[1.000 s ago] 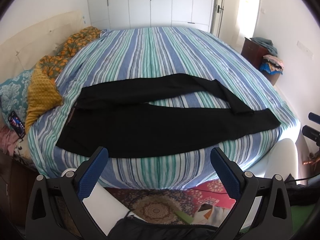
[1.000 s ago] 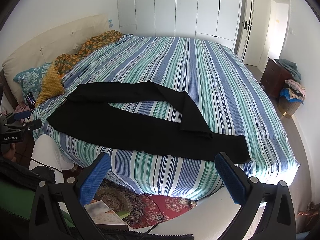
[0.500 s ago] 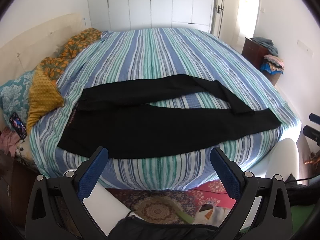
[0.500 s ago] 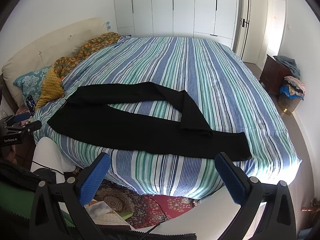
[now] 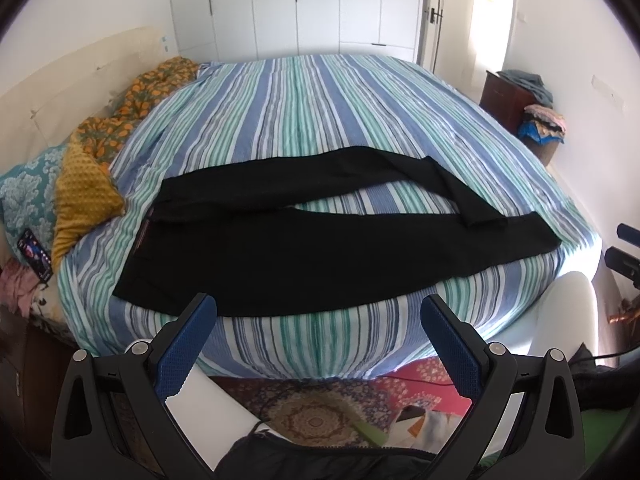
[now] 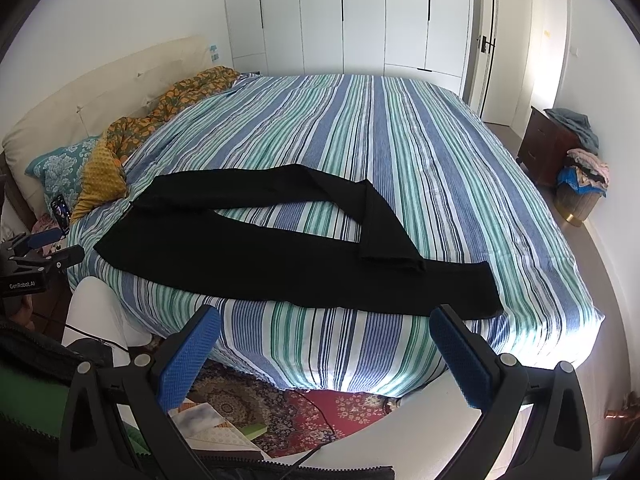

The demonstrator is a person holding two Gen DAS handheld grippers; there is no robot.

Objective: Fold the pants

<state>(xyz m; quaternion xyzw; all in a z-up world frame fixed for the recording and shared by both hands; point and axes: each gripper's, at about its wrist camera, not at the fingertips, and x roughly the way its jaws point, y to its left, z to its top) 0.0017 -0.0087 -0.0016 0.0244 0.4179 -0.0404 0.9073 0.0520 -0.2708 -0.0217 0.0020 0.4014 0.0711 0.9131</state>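
Black pants [image 5: 304, 256] [image 6: 240, 256] lie spread along the near edge of a striped bed [image 5: 320, 120] [image 6: 400, 140], waistband at the left, hems at the right. The far leg bends and its lower part [image 6: 384, 224] lies folded over the near leg. My left gripper [image 5: 318, 312] is open, held off the bed's near edge below the pants' middle. My right gripper [image 6: 326, 324] is open too, off the edge below the near leg's hem end [image 6: 476, 288]. Neither touches the cloth.
Pillows and an orange-patterned blanket [image 5: 120, 132] lie by the headboard, with a phone [image 5: 35, 254] at the bed's left corner. A patterned rug [image 6: 304, 412] and loose items cover the floor below. A dark dresser [image 6: 552, 152] and laundry basket [image 6: 580, 196] stand at right.
Both views have shifted slightly, so the bed and pants sit a little lower and closer in frame. The pants have not moved and both grippers stay open.
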